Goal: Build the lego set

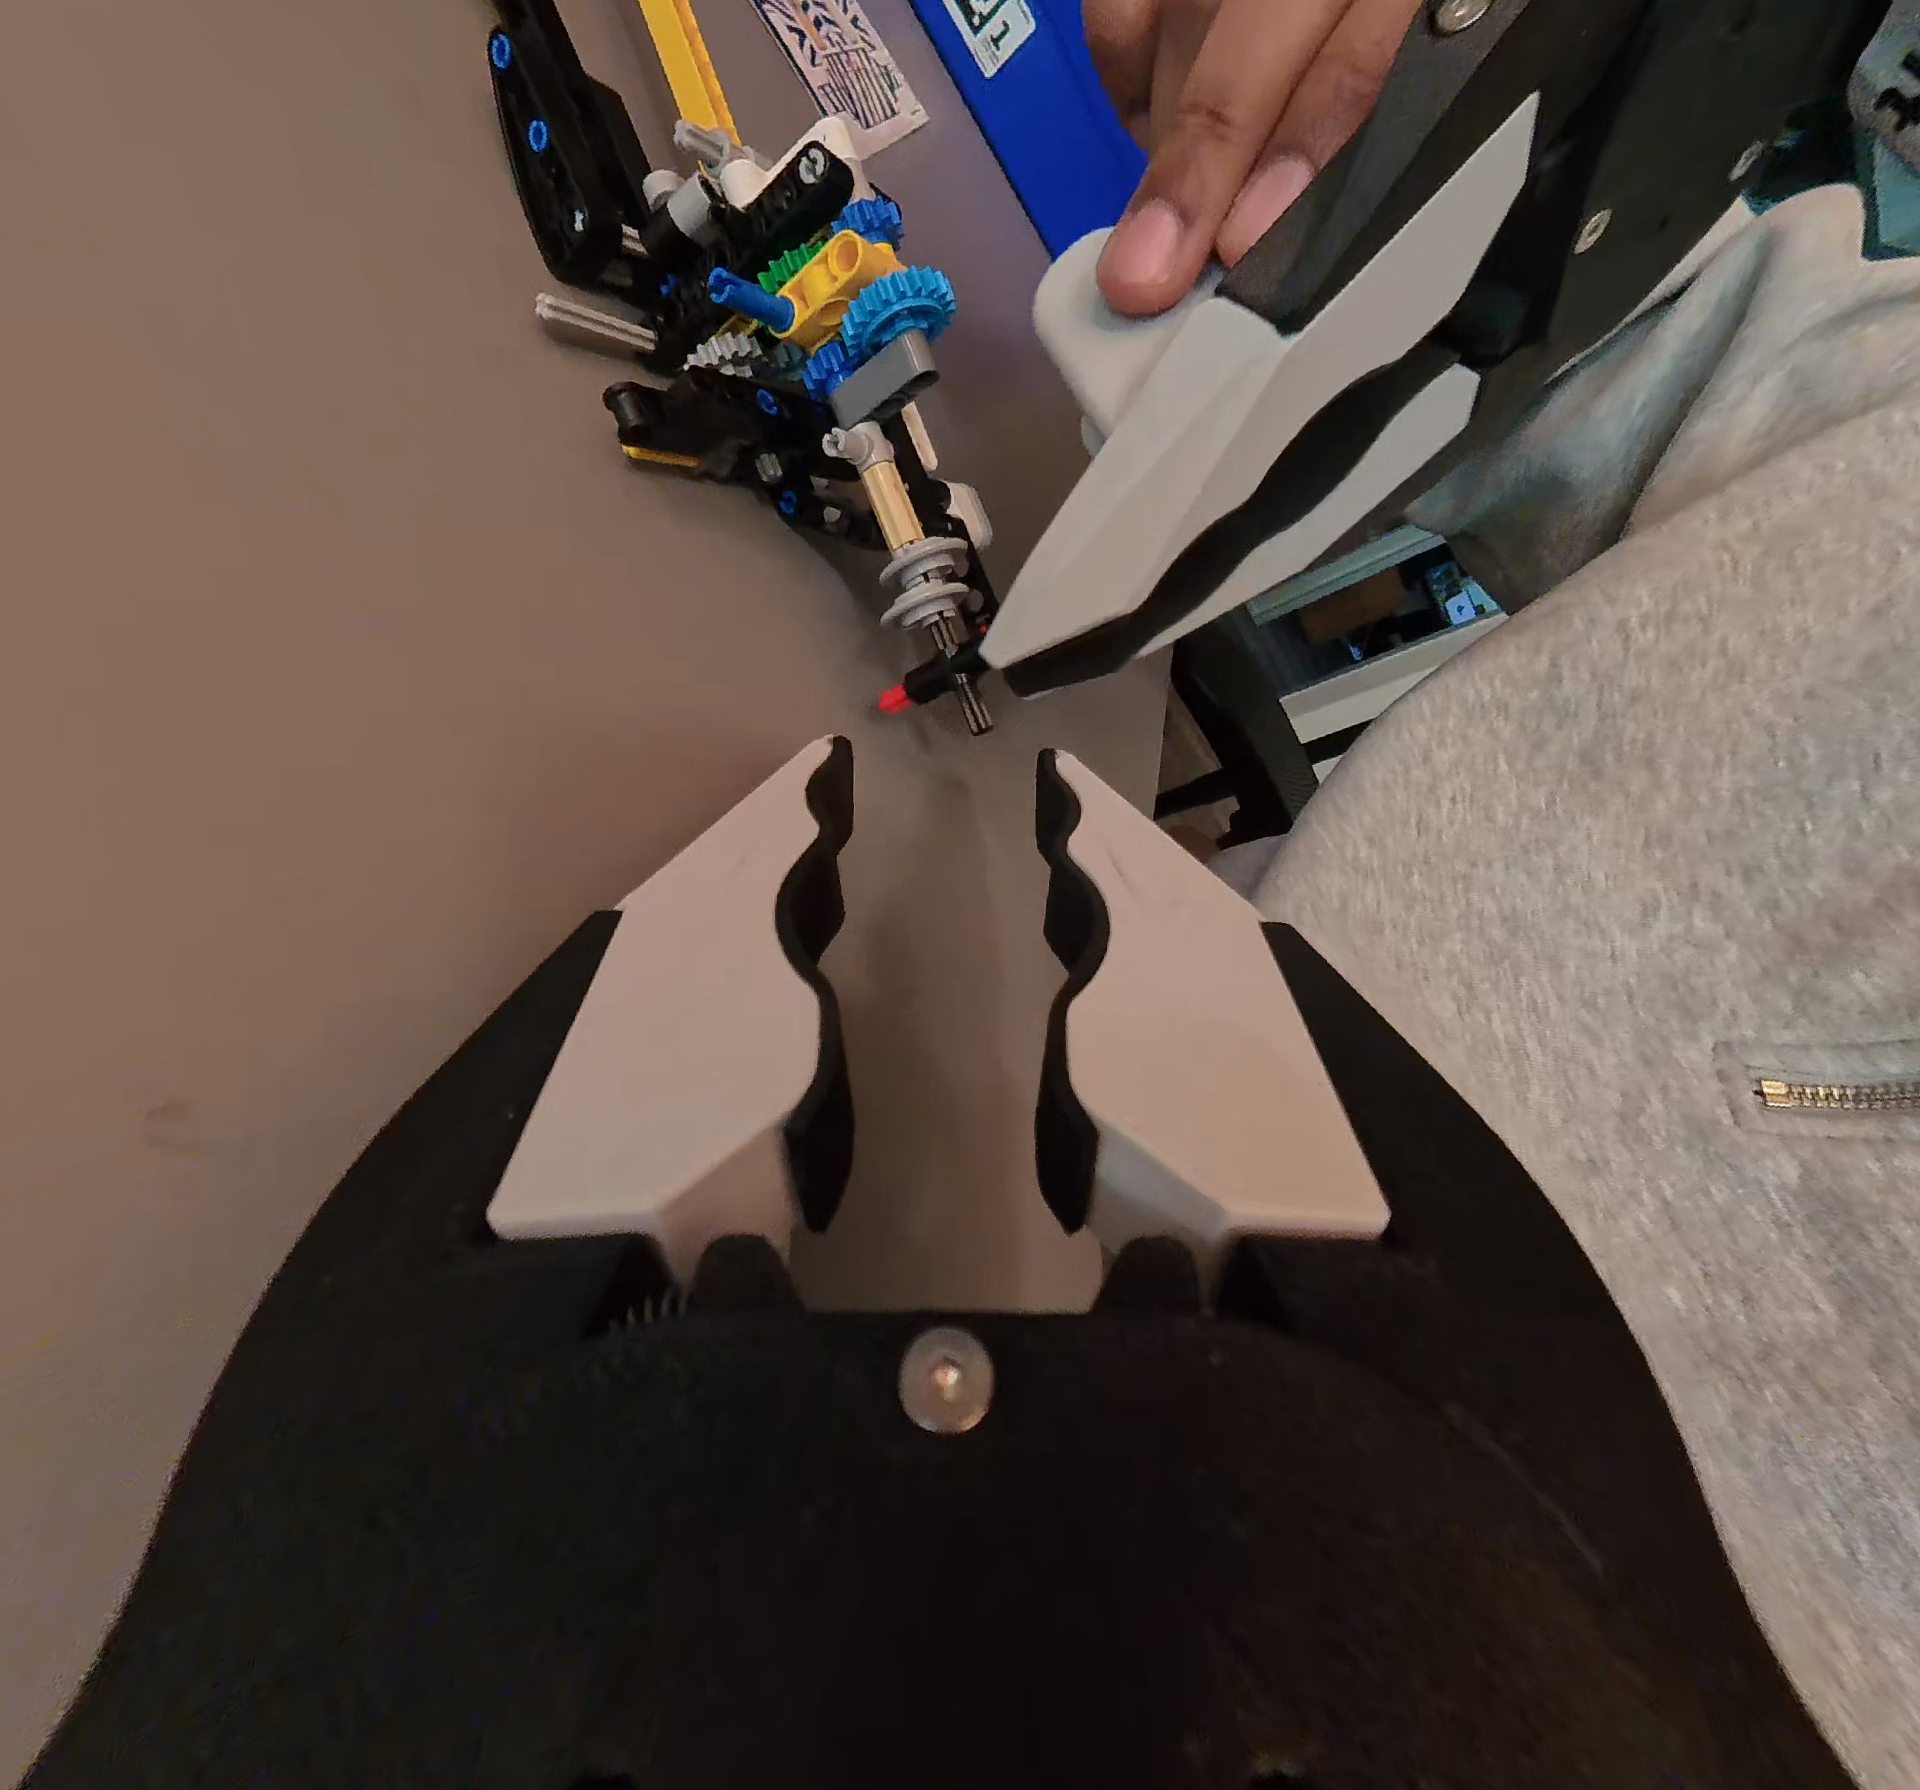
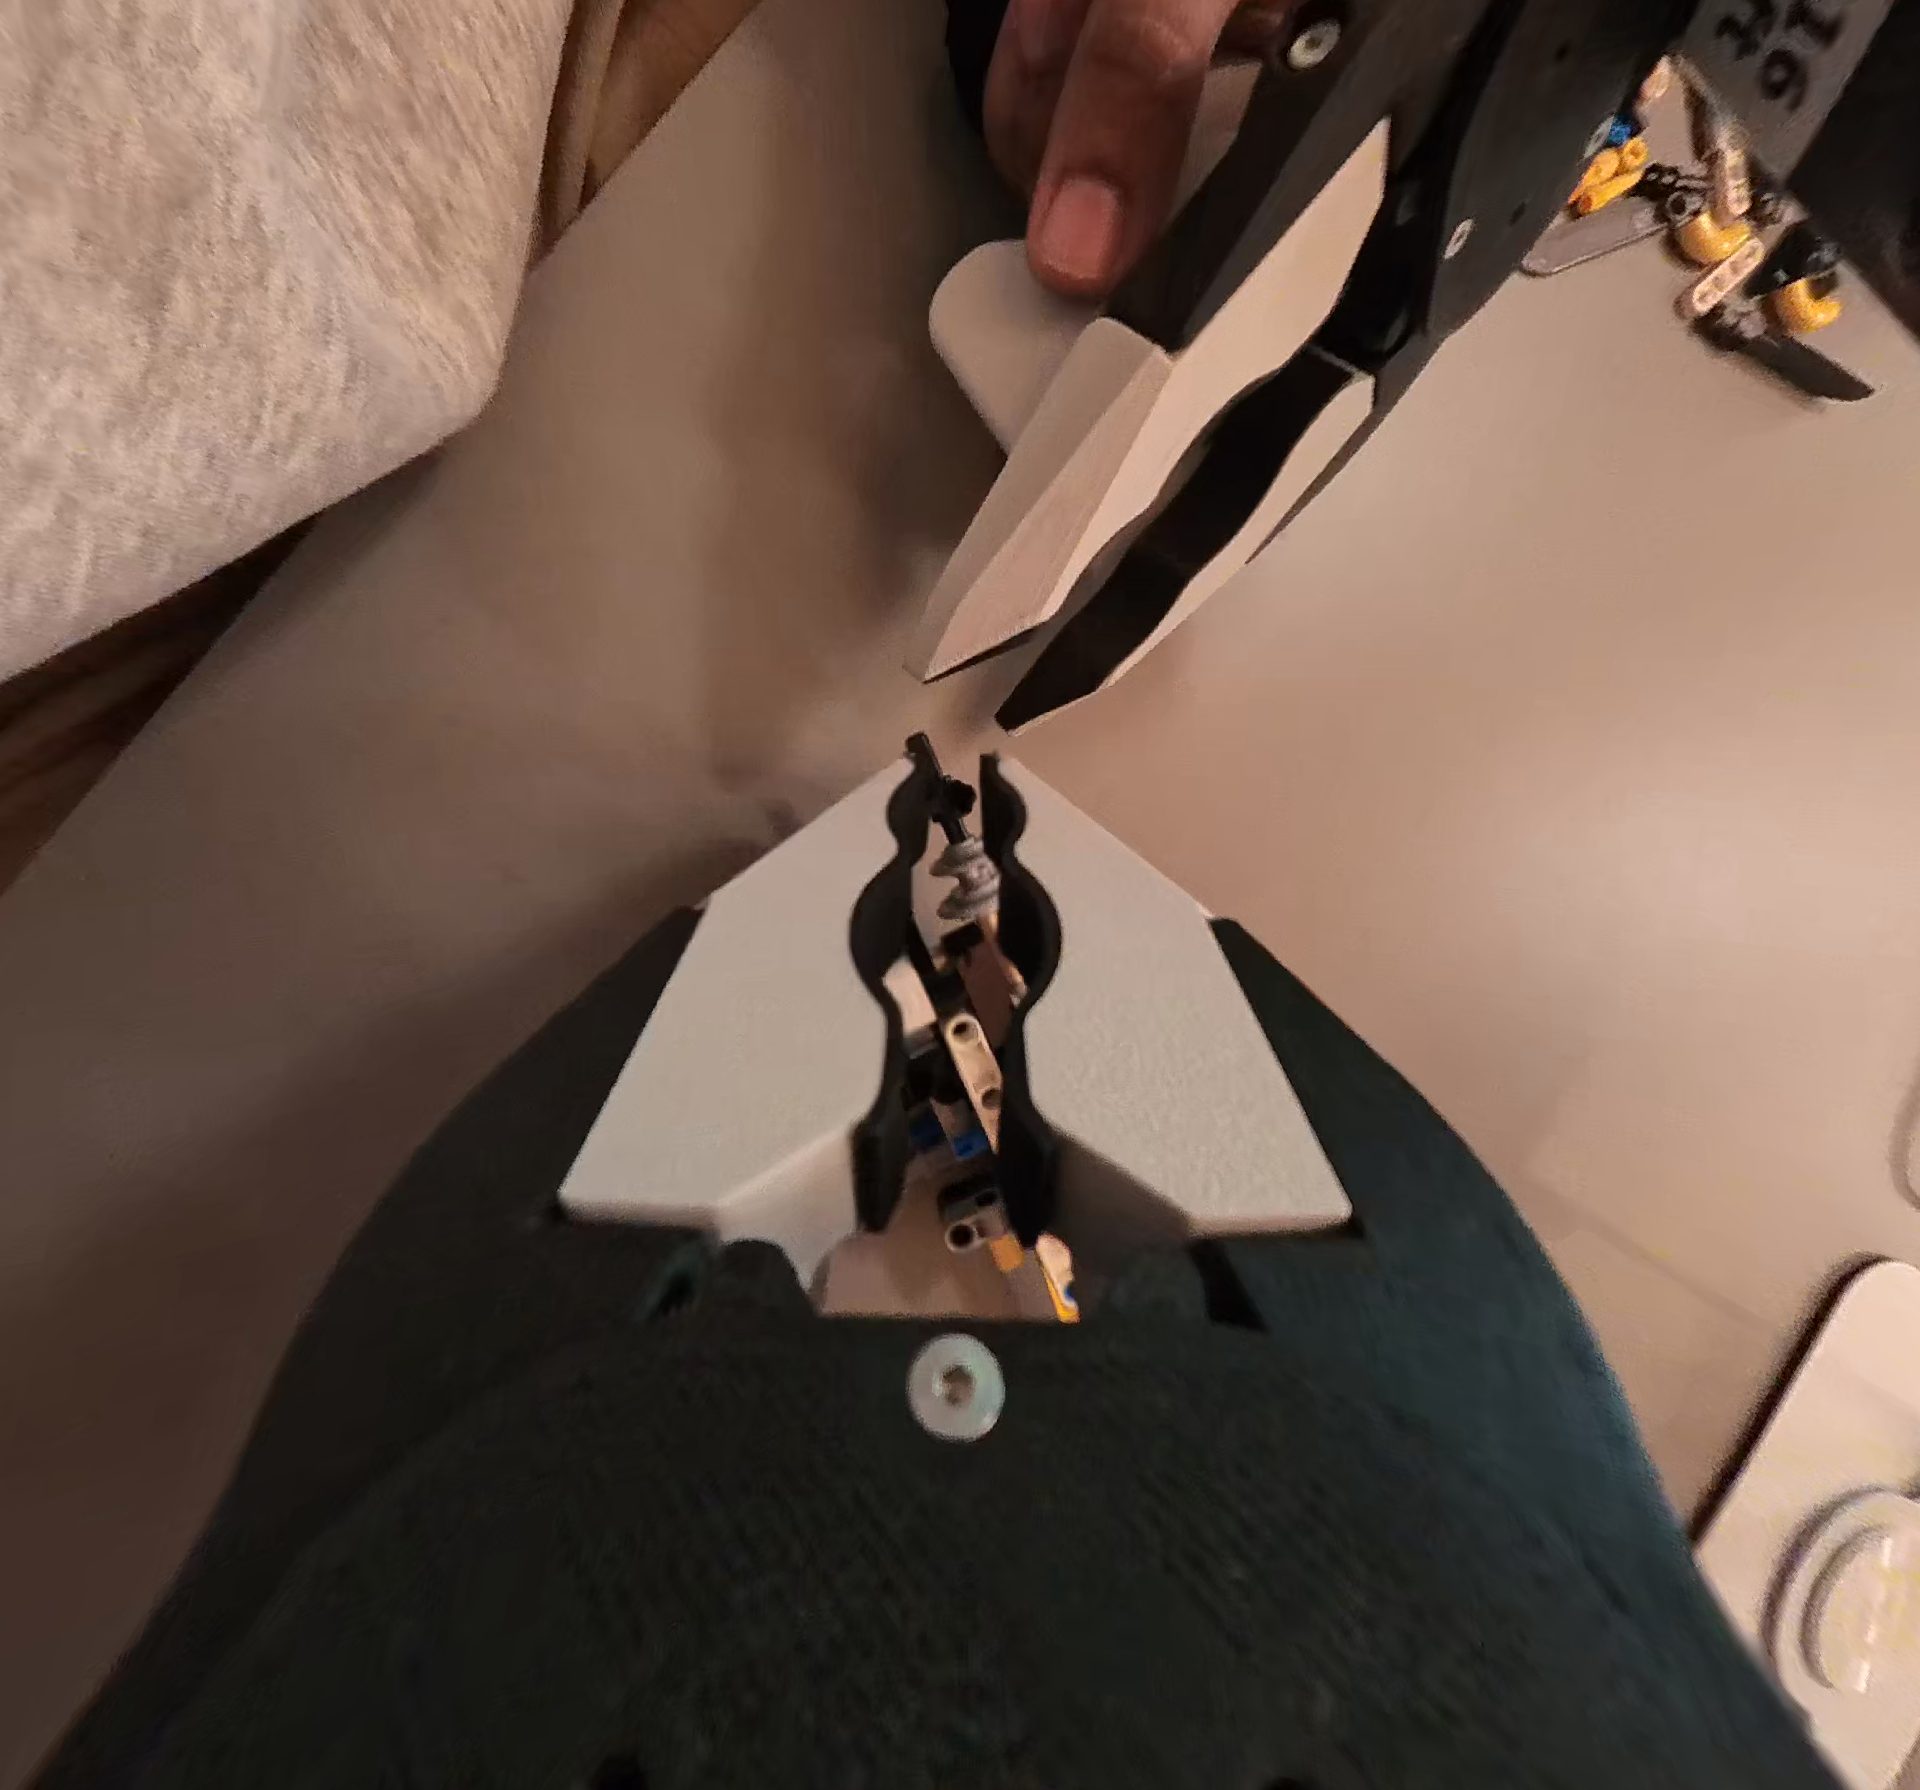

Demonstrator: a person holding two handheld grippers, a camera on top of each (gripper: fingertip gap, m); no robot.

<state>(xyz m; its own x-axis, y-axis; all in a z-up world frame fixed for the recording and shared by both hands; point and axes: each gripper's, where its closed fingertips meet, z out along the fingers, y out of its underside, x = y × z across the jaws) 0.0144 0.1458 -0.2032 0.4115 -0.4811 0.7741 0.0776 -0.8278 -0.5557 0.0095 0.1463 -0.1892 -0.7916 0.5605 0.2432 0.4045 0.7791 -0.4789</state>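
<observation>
Lego assembly (image 1: 790, 358): black frame with blue gears, a yellow connector and a grey shaft, held above the desk (image 1: 260, 597), its shaft end clamped between the fingers of the right gripper (image 2: 954, 764). Left gripper (image 1: 943, 753): fingers parted, holding nothing, tips just short of the red-tipped black pin (image 1: 925, 686) at the shaft end. Loose yellow and black pieces (image 2: 1725, 223) lie on the desk well apart.
</observation>
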